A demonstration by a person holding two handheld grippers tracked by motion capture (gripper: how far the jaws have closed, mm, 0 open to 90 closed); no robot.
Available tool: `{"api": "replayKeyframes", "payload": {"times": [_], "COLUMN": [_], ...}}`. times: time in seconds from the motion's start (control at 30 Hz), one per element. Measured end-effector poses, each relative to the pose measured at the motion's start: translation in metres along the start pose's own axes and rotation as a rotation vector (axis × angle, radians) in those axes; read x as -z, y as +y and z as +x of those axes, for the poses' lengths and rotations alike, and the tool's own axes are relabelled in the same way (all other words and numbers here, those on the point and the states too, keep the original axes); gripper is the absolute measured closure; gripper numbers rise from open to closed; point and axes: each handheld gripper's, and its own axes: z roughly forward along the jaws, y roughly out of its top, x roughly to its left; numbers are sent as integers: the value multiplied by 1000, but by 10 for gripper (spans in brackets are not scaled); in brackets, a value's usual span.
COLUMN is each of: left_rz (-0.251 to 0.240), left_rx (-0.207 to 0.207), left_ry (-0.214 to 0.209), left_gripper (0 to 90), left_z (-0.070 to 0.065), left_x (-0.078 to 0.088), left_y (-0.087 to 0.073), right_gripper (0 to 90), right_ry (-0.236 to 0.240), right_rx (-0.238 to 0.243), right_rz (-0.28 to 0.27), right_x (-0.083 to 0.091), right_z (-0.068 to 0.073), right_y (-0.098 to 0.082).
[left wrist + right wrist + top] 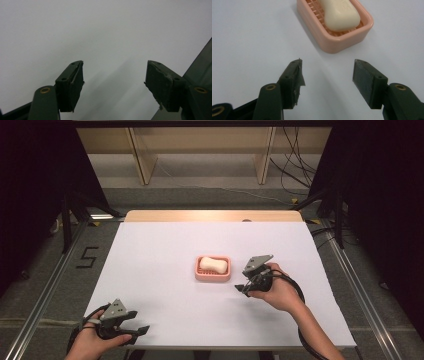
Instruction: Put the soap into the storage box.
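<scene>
Centrally placed on white matte table surface (165, 285): pink soap dish (213, 275), rounded rectangular, moulded plastic with slatted grid floor, smooth thick rim. Resting inside dish: cream soap bar (213, 264), waisted bone-like outline, smooth waxy finish, lying lengthwise across slats. Faint embossing noted on bar top in right gripper view (340, 13); lettering not legible. Dish wall (332, 40) clean, uniform pink.

Right gripper (242, 289) held just beside dish at its right edge, not touching; jaws parted, nothing between them, pointing toward dish. Seen from own camera (327, 82): black pads, left pad face frayed at edge. Grey three-cornered plate on top, cable trailing along forearm.

Left gripper (140, 322) held near front-left table corner, well apart from dish; jaws spread wide, empty, over bare white surface (113, 82). Pad edges worn, right pad chipped.

Black numeral "5" (88, 257) marked on grey floor left of table. Wooden table edge (215, 216) visible at far side.
</scene>
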Motion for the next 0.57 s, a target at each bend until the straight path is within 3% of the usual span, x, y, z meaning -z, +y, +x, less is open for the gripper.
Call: {"api": "replayKeyframes", "payload": {"times": [0.13, 0.2, 0.23, 0.27, 0.37, 0.4, 0.43, 0.47, 0.53, 0.57], "left_rz": [10, -6, 9, 10, 1, -1, -7, -9, 6, -12], "left_rx": [-5, 12, -6, -9, -5, -6, 3, 3, -10, 9], "left_ry": [-6, -7, -6, -8, -4, -5, 6, 9, -14, -15], "left_gripper": [303, 304, 303, 304, 303, 303, 303, 303, 303, 303], "left_z": [1, 0, 1, 1, 0, 1, 0, 0, 2, 0], "left_x": [0, -1, 0, 0, 1, 1, 0, -1, 1, 0], "left_y": [0, -1, 0, 0, 0, 0, 0, 0, 0, 0], "right_gripper": [430, 437, 445, 454, 476, 478, 480, 485, 491, 492], "right_ry": [-20, -30, -31, -37, -31, -36, -35, -25, -42, -30], "right_rx": [-37, -51, -75, -65, -122, -115, -137, -120, -136, -144], "right_rz": [-34, -46, -51, -58, -42, -62, -62, -70, -91, -73], "right_x": [6, 7, 7, 7, 8, 6, 7, 8, 8, 10], "right_z": [6, 7, 8, 7, 10, 10, 12, 12, 14, 14], "right_y": [-15, -23, -29, -33, -42, -43, -44, -44, -45, -44]}}
